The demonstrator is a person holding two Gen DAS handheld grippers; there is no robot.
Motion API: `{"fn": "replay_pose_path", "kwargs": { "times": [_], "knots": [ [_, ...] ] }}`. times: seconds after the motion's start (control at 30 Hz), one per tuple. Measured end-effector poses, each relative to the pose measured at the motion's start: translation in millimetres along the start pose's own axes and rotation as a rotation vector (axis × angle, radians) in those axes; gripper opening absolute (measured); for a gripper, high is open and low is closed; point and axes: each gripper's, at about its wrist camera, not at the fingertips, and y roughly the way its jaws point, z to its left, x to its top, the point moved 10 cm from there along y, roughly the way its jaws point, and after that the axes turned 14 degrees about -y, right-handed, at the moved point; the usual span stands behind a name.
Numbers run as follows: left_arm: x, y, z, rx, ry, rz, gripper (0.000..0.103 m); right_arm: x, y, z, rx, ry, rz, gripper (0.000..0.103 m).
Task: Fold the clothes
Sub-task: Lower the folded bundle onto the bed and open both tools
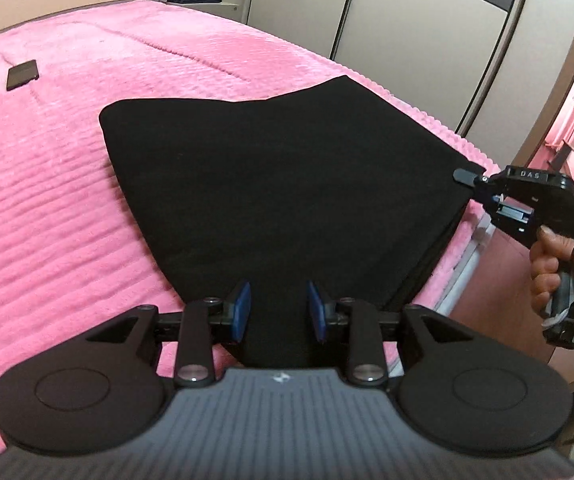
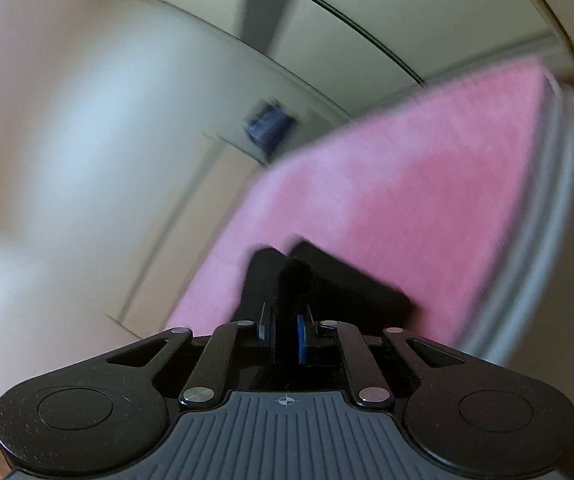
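Left wrist view: pink bed (image 1: 47,168) fills most of it, with my folded black garment (image 1: 279,184) lying flat near its edge. My left claw (image 1: 278,312) hovers over the near end, jaws narrowly apart, gripping nothing. My right claw (image 1: 465,176) is pinched shut on the garment's corner.

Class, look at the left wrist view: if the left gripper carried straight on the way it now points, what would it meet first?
Most likely the black garment. The left gripper points down at it, open, with black cloth showing between its fingers. Depth is unclear, so it may already be touching. The pink bedcover lies underneath.
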Motion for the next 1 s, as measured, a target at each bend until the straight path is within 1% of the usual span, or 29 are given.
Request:
{"fn": "replay_pose_path", "kwargs": {
  "times": [0.03, 0.13, 0.23, 0.27, 0.33, 0.37, 0.4, 0.47, 0.5, 0.57, 0.67, 0.7, 0.77, 0.8, 0.87, 0.93, 1.0],
  "knots": [
    [3, -3, -1, -0.002, 0.008, -0.011, 0.027, 2, 1, -3, -0.018, -0.020, 0.004, 0.008],
    [10, -7, 3, -0.008, 0.007, -0.031, 0.027, -15, 12, -33, -0.056, 0.044, 0.110, 0.008],
    [12, 1, 14, 0.013, -0.011, -0.024, 0.027, -14, 5, -34, -0.039, 0.033, 0.124, 0.011],
    [13, 4, 18, 0.022, -0.013, -0.022, 0.027, -12, 2, -33, -0.042, 0.023, 0.126, 0.015],
    [21, 9, 27, 0.033, -0.038, -0.027, 0.027, -2, -1, -33, -0.085, -0.025, 0.102, 0.029],
    [25, 10, 32, 0.034, -0.051, -0.030, 0.027, 6, -6, -34, -0.129, -0.058, 0.072, 0.040],
    [32, 11, 38, 0.041, -0.060, -0.041, 0.027, 15, -11, -36, -0.183, -0.095, 0.039, 0.042],
    [48, 13, 49, 0.061, -0.073, -0.067, 0.027, 37, -20, -28, -0.247, -0.204, -0.023, 0.042],
    [57, 14, 54, 0.072, -0.079, -0.083, 0.027, 46, -24, -16, -0.247, -0.271, -0.046, 0.042],
    [73, 19, 62, 0.075, -0.093, -0.101, 0.027, 58, -13, 14, -0.191, -0.402, -0.037, 0.042],
    [96, 32, 64, 0.042, -0.065, -0.111, 0.027, 45, 33, 56, -0.049, -0.555, 0.151, 0.042],
    [102, 38, 63, 0.029, -0.058, -0.108, 0.027, 33, 56, 67, -0.005, -0.611, 0.261, 0.042],
    [115, 53, 63, 0.003, -0.047, -0.102, 0.027, 18, 92, 78, 0.014, -0.739, 0.372, 0.042],
    [116, 63, 67, 0.004, -0.049, -0.080, 0.026, 10, 110, 83, 0.022, -0.803, 0.427, 0.042],
    [116, 83, 76, 0.011, -0.055, -0.031, 0.025, 0, 134, 91, 0.003, -0.933, 0.491, 0.042],
    [117, 104, 85, 0.017, -0.061, 0.017, 0.023, -5, 157, 99, 0.017, -1.032, 0.522, 0.042],
    [117, 113, 88, -0.005, -0.060, 0.017, 0.021, -12, 177, 103, 0.033, -1.108, 0.556, 0.042]
  ]
}}
